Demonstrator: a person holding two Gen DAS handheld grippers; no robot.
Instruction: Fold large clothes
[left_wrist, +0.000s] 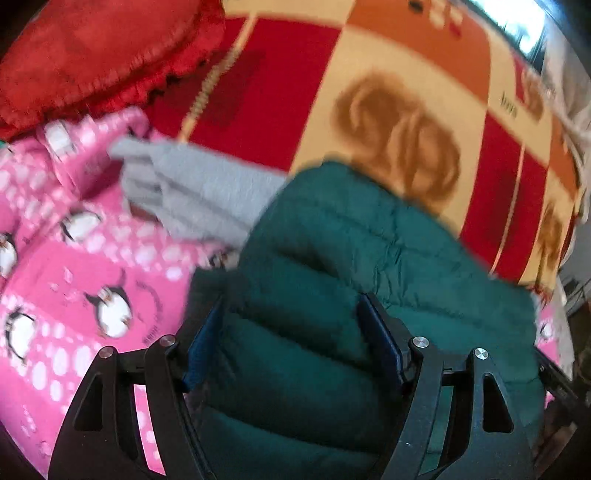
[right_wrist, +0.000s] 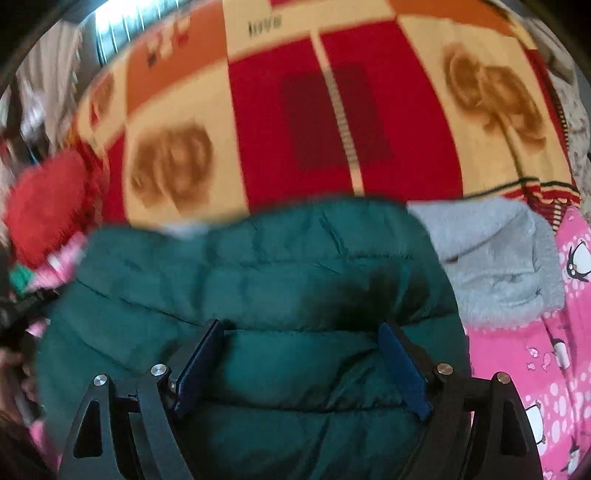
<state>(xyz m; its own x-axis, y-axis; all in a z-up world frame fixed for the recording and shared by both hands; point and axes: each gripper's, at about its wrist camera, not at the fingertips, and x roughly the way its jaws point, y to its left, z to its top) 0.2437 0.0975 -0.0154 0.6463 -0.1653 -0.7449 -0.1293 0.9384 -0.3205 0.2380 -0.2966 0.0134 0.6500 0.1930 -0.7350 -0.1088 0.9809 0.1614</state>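
Left view: pink penguin fabric (left_wrist: 92, 266) at left, grey fleece (left_wrist: 192, 192) on it, red cushion (left_wrist: 92, 55) beyond. Green jacket (left_wrist: 332, 258) on checked blanket (left_wrist: 369, 74), bulging between left gripper (left_wrist: 291, 317) fingers, jaws wide apart. Right view: right gripper (right_wrist: 301, 343) also wide apart over jacket (right_wrist: 258, 266); clamping unclear for both.
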